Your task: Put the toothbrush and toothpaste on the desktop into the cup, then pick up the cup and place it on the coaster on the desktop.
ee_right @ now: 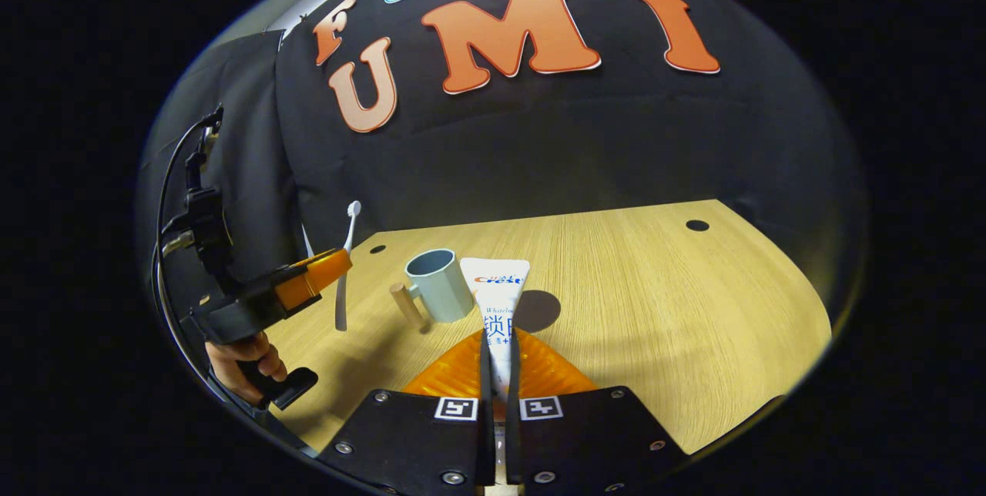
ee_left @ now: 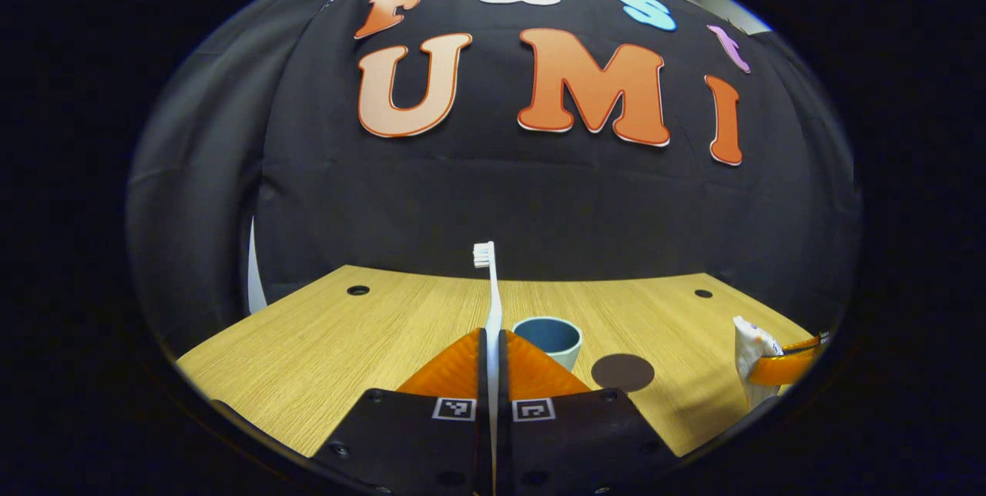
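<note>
Fingers of the left gripper (ee_left: 493, 342) stand closed together at the bottom centre of the left gripper view, pressing from both sides on the handle of the toothbrush (ee_left: 491, 292). The toothbrush rises upright out of them, bristle head uppermost, above the far edge of the desktop (ee_left: 323, 342). Just past the fingertips, slightly right of centre, stands the cup (ee_left: 548, 338), open mouth up. To its lower right lies the round dark coaster (ee_left: 622, 371), flat on the wood and apart from the cup. At the right edge of this view the right gripper (ee_left: 786, 361) appears with the pale toothpaste (ee_left: 751, 353) in it.

Fingers of the right gripper (ee_right: 499, 346), at the bottom centre of the right gripper view, are clamped on the toothpaste (ee_right: 497, 296); the flat crimped end of the tube points upward, toward the centre of the frame. The cup (ee_right: 437, 284) stands just left of the tube, its wooden peg handle turned to the lower left. The coaster (ee_right: 539, 310) shows as a dark round patch right of the tube, partly hidden by it. At the left of this view a hand (ee_right: 243, 365) grips the left gripper (ee_right: 331, 269), which carries the toothbrush (ee_right: 345, 265) upright; it seems to hang clear of the desktop (ee_right: 655, 311), though the distortion makes this uncertain.
</note>
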Demonstrator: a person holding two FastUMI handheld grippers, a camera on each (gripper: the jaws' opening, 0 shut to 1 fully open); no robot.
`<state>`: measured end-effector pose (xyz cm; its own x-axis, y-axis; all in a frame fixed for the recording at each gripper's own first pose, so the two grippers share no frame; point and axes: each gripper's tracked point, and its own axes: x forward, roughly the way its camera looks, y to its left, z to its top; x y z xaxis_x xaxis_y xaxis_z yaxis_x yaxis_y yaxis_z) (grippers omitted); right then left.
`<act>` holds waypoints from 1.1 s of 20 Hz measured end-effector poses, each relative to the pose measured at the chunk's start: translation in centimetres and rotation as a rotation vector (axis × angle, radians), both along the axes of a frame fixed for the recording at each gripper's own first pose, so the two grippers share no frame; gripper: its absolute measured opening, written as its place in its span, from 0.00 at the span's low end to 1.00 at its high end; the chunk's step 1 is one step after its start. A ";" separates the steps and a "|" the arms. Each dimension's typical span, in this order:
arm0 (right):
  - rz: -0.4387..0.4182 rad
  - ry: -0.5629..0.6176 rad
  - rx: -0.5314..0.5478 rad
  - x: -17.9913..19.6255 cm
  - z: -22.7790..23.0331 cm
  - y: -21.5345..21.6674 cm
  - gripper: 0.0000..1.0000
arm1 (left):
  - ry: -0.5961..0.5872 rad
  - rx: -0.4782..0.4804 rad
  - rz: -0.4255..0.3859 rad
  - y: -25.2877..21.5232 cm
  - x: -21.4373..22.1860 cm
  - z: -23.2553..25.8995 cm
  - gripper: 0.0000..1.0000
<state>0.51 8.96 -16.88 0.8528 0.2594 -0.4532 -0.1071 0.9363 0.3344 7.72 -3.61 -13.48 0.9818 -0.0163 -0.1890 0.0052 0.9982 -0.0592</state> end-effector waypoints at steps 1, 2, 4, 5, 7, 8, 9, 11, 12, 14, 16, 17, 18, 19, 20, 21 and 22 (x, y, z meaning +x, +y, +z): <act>-0.003 -0.014 -0.006 0.2 0.5 -0.2 0.06 | -0.023 0.003 0.000 -0.1 0.8 1.0 0.02; -0.005 -0.025 -0.011 0.3 0.9 -0.4 0.05 | -0.051 0.004 -0.001 -0.2 1.6 1.9 0.02; -0.013 -0.044 -0.020 0.7 1.6 -0.9 0.06 | -0.097 0.000 -0.012 -0.7 2.9 3.4 0.03; -0.018 -0.049 -0.025 0.8 1.6 -1.2 0.05 | -0.113 0.000 -0.020 -1.1 3.6 4.1 0.02; -0.031 -0.056 -0.030 0.8 1.9 -1.5 0.06 | -0.142 0.003 -0.035 -2.0 4.9 5.0 0.02; -0.034 -0.059 -0.031 1.0 2.0 -1.7 0.06 | -0.156 0.001 -0.045 -2.6 5.7 5.3 0.02; -0.040 -0.059 -0.032 1.2 1.9 -2.1 0.05 | -0.168 -0.006 -0.056 -3.0 6.3 5.6 0.02; -0.051 -0.060 -0.039 1.6 1.7 -2.7 0.05 | -0.172 -0.031 -0.082 -4.0 7.6 5.3 0.02; -0.057 -0.057 -0.044 1.9 1.5 -3.0 0.05 | -0.175 -0.045 -0.088 -4.3 8.2 5.2 0.02; -0.067 -0.054 -0.052 2.0 1.1 -3.4 0.06 | -0.176 -0.063 -0.099 -4.7 9.4 4.8 0.02; -0.073 -0.052 -0.054 2.3 0.9 -3.7 0.05 | -0.173 -0.089 -0.113 -5.1 10.4 4.3 0.02; -0.074 -0.054 -0.056 2.4 0.8 -3.8 0.06 | -0.174 -0.102 -0.116 -5.2 10.8 4.1 0.02; -0.076 -0.057 -0.058 2.6 0.7 -3.9 0.05 | -0.166 -0.105 -0.125 -5.5 11.0 3.8 0.02; -0.076 -0.058 -0.059 2.7 0.7 -4.0 0.05 | -0.149 -0.103 -0.128 -5.5 11.3 3.0 0.02; -0.079 -0.054 -0.059 2.9 0.5 -4.1 0.05 | -0.128 -0.109 -0.138 -5.8 11.7 2.3 0.02; -0.079 -0.054 -0.061 3.0 0.4 -4.2 0.05 | -0.108 -0.114 -0.138 -6.1 11.9 1.4 0.02; -0.079 -0.054 -0.064 3.2 0.3 -4.2 0.05 | -0.092 -0.117 -0.138 -6.2 11.8 0.5 0.02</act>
<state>3.68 4.75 -16.58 0.8929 0.1624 -0.4199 -0.0483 0.9619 0.2693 19.53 -9.83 -12.99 0.9817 -0.1686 -0.0880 0.1523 0.9740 -0.1676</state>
